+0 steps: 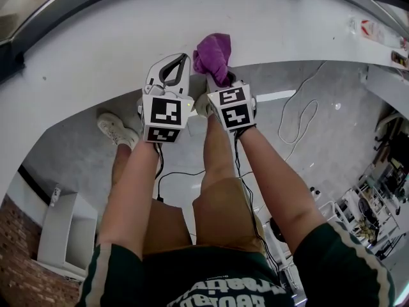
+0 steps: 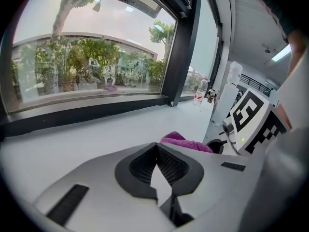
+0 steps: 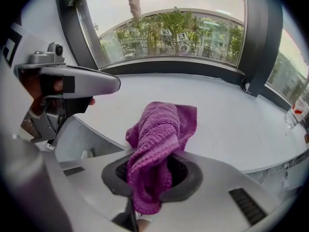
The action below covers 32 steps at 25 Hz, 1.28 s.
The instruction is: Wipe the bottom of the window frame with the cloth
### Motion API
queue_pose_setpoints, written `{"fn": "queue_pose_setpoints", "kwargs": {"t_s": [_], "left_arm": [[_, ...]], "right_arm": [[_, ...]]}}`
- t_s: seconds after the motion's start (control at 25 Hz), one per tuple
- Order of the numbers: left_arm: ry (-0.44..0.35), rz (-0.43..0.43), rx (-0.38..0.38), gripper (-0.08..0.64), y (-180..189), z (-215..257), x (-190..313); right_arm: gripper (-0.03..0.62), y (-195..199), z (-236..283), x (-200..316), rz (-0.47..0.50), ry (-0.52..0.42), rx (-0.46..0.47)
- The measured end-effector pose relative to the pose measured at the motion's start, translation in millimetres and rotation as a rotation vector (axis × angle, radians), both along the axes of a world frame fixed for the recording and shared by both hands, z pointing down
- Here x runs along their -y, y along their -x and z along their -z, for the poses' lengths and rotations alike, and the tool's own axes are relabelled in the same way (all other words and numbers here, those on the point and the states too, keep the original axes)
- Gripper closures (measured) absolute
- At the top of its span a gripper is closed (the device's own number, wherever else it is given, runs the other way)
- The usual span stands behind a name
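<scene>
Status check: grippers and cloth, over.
Left gripper shut, empty. Right gripper shut on purple cloth, over white sill, short of dark window frame. Nothing blocking.

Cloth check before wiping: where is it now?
The cloth is clamped in the right gripper, over the white sill's near edge, right of the left gripper in head view.

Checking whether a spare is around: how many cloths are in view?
1: the purple cloth, clamped in the right claw at the edge of the white sill. No other shows, though one could lie outside the views.
</scene>
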<state>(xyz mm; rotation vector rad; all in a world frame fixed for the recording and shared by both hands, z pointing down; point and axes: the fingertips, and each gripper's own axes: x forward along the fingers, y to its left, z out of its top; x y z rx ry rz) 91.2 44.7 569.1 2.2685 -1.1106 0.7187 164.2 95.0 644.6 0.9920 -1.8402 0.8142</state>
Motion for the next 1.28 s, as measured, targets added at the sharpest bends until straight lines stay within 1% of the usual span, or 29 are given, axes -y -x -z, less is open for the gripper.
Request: {"fn": "queue_pose_setpoints", "kwargs": {"t_s": [0.2,0.36,0.52,0.68,1.08,1.28], "left_arm": [[-0.005,0.016,0.015,0.554,30,0,-3],[0.006,0.046,0.024,0.554,47,-7,-5],[0.011,0.076,0.031,0.554,71,-7,-13],[0.006,0.111,0.025,0.554,93,-2,-19],[0.008,0.175,0.038,0.554,141,-5,-29],[0.008,0.203,0.043,0.554,172,-5,-37]], "right_arm": [[0.500,25,1,-1,0.048,-0.003,-0.008],[0.500,40,-1,0,0.072,0.008,-0.003],[0.500,69,-1,-4,0.121,0.010,0.004],[0.500,90,0,-5,0.132,0.012,0.005],[0.500,126,-2,-6,0.167,0.005,-0.001],[0.500,156,-2,-12,0.190,0.009,-0.002]]}}
